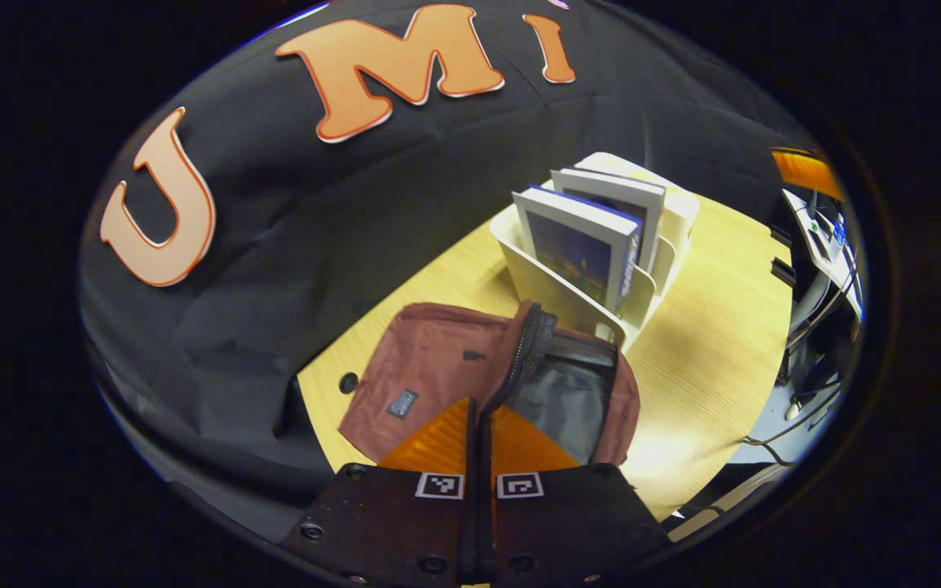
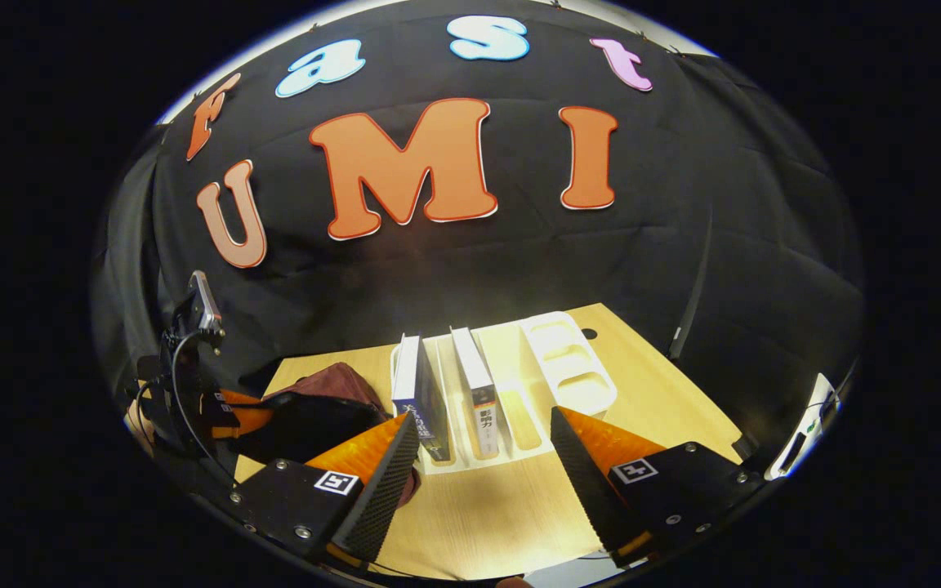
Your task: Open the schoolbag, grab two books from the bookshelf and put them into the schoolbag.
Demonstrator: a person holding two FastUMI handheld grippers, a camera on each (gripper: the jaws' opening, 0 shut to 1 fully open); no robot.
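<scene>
The maroon schoolbag [image 1: 430, 359] lies on the wooden table with its zipper undone and its dark lining [image 1: 560, 392] showing. My left gripper [image 1: 479, 408] is shut on the bag's zippered edge [image 1: 519, 351] and holds the flap up. Behind the bag stands a white bookshelf [image 1: 560, 302] with two upright books, one in front [image 1: 577, 245] and one behind it [image 1: 613, 200]. In the right gripper view, my right gripper [image 2: 483, 425] is open just in front of the bookshelf [image 2: 568, 367], facing the two books [image 2: 417, 392] [image 2: 477, 392]. The left gripper [image 2: 225, 408] is at the schoolbag [image 2: 332, 388] to the left.
The table [image 1: 707, 359] ends at the right, where cables and equipment [image 1: 813, 327] hang beyond its edge. A small round hole [image 1: 348, 382] sits in the tabletop by the bag. Bare wood [image 2: 487, 506] lies between my right fingers and the shelf.
</scene>
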